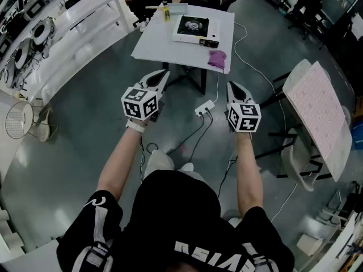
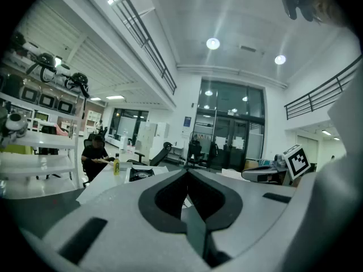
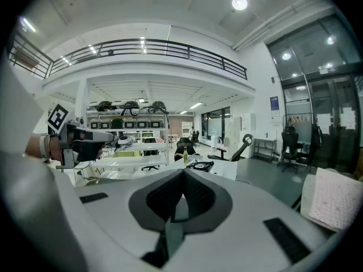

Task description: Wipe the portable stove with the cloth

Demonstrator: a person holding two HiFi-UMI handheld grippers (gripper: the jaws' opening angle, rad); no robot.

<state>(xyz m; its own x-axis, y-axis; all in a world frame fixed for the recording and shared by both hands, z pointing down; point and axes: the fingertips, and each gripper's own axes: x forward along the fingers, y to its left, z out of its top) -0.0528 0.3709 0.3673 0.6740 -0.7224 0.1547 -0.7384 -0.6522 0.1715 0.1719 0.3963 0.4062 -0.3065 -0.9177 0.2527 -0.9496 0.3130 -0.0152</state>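
Portable stove (image 1: 194,29) sits on the white table (image 1: 156,47), on its right half and nearer the far edge than the near one, its burner ring facing up; the purple cloth (image 1: 216,58) lies crumpled at the table's near right corner, just in front of the stove and apart from it; a yellow bottle (image 1: 166,13) stands upright near the far edge, left of the stove. I hold both grippers out over the grey floor, well short of the table's near edge, touching nothing. My left gripper (image 1: 160,76) has its jaws pressed together tip to tip with nothing between them, as the left gripper view shows; it points toward the table. My right gripper (image 1: 232,86) is the same: jaws closed on each other, empty, aimed roughly level at the table; in the right gripper view the stove and the bottle show just above its tips. A white power strip (image 1: 204,107) lies on the floor between the two grippers, cables trailing from it; a pale pink board (image 1: 320,112) stands tilted at the right, well apart from the table.
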